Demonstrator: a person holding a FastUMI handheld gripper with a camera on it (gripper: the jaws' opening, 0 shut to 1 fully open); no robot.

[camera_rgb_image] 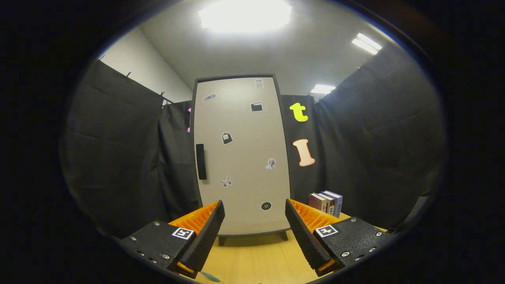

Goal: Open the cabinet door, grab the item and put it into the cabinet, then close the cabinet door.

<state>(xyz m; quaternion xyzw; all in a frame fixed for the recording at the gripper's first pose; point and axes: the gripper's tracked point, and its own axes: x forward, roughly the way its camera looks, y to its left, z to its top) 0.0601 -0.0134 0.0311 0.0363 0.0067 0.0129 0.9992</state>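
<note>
Black cloth is hanging around the booth on all sides, ceiling lights are glaring overhead, and a pale wooden surface [256,256] is stretching forward beneath the camera. Standing on that surface, straight ahead and beyond the fingers, is the cabinet [241,157], a tall light-coloured unit on short dark feet. Its door [244,130] is sitting flush and closed, dotted with small stickers, and a dark vertical handle [201,161] is running down its left edge. To the right of the cabinet, against the cloth, a few books [326,202] are standing upright in a short row; one of these is probably the item to be stowed, though that is only a guess.

The gripper [255,215] is hovering above the surface with its jaws spread wide apart and nothing between them. It is pointing at the lower middle of the door, with the handle lying up and to the left of the left finger. A small bluish object is peeking out below the left finger, too cut off to identify.

The task seems to be at its very start: the door-opening step is in hand and not yet done. The next move is calling for a shift up and to the left, lining the open jaws around the handle, closing on it, then pulling so the door swings out, likely hinging on its right side.
</note>
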